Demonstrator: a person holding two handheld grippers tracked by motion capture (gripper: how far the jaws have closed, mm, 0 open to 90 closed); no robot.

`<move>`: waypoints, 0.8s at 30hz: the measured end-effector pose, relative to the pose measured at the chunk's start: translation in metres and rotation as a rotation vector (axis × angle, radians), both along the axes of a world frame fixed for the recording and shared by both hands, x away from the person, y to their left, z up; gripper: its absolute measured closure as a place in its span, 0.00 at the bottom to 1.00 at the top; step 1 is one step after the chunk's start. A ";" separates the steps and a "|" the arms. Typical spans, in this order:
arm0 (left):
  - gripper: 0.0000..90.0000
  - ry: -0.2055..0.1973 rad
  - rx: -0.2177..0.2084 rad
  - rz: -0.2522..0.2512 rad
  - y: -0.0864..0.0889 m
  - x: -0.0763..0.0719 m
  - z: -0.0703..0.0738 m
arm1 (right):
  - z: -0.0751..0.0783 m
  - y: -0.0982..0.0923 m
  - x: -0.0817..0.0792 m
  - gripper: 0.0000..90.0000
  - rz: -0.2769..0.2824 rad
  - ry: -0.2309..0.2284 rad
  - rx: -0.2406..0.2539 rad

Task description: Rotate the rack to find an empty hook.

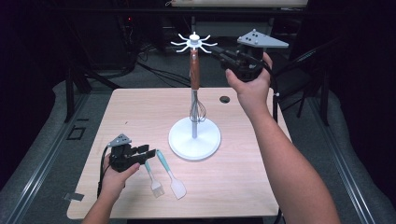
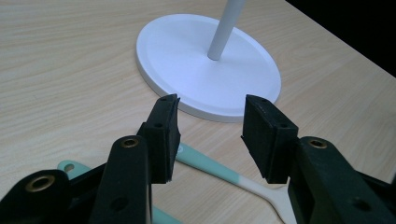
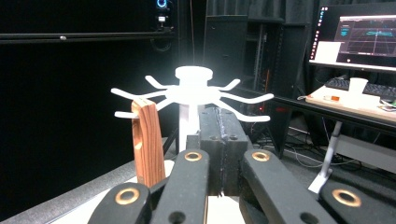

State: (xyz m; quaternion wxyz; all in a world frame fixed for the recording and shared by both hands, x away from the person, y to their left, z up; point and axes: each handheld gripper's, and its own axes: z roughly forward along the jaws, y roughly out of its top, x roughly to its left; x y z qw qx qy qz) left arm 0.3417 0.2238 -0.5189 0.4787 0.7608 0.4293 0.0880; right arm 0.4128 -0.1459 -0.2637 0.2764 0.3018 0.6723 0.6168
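The left gripper (image 1: pixel 148 152) rested low on the table (image 1: pixel 140 107), left of the white rack (image 1: pixel 194 139), its jaws partly open and empty, astride the teal spatula (image 1: pixel 171 174) handle without touching it. The spatula lay flat, blade toward the person, a brush (image 1: pixel 153 179) just beside it. On the rack a whisk (image 1: pixel 196 84) hung upright, wooden handle uppermost. The right gripper (image 1: pixel 218 53) stood beside the rack's hooks, jaws pressed together, holding nothing.

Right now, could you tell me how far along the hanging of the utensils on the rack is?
Done: the whisk hangs from the white rack. In hand: nothing; the right gripper is shut and empty beside the hooks, the left gripper open over the teal brush. Left: brush and spatula lie on the table.
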 end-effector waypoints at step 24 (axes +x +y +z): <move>0.62 0.009 0.007 0.005 0.001 0.001 -0.002 | 0.003 0.032 -0.015 1.00 0.029 -0.034 -0.035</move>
